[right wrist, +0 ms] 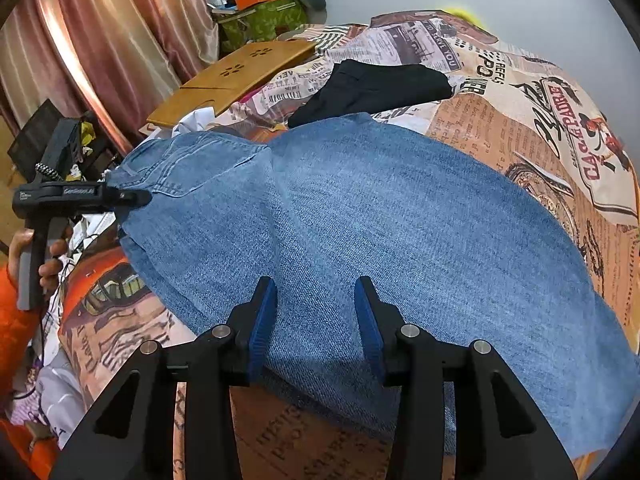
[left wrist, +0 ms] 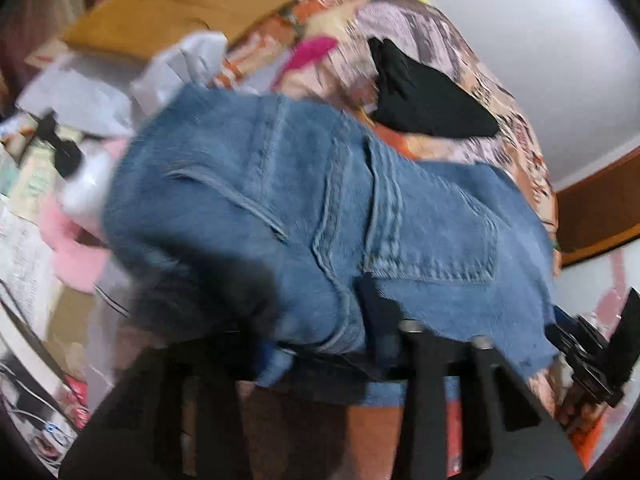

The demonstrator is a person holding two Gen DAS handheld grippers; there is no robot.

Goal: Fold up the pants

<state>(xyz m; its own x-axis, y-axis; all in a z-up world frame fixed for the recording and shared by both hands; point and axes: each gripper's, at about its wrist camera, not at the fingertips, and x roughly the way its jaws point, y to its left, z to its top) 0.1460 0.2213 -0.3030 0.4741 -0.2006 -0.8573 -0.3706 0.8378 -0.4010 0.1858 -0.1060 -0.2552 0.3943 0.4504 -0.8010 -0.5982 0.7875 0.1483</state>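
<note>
Blue denim jeans [right wrist: 380, 216] lie spread on a bed with a newspaper-print cover [right wrist: 520, 120]. In the left wrist view the jeans' waist and back pocket [left wrist: 320, 208] fill the frame, blurred and draped over my left gripper [left wrist: 320, 340], which is shut on the waistband. In the right wrist view the left gripper [right wrist: 136, 198] pinches the jeans' waist edge at the left. My right gripper [right wrist: 316, 320] is open, its blue pads [right wrist: 262, 328] hovering just above the denim near the front edge, holding nothing.
A folded black garment [right wrist: 376, 90] lies on the bed behind the jeans. A wooden lap tray [right wrist: 232, 80] sits at the far left edge of the bed. Curtains [right wrist: 100, 40] and a cluttered floor are to the left. A white wall is behind.
</note>
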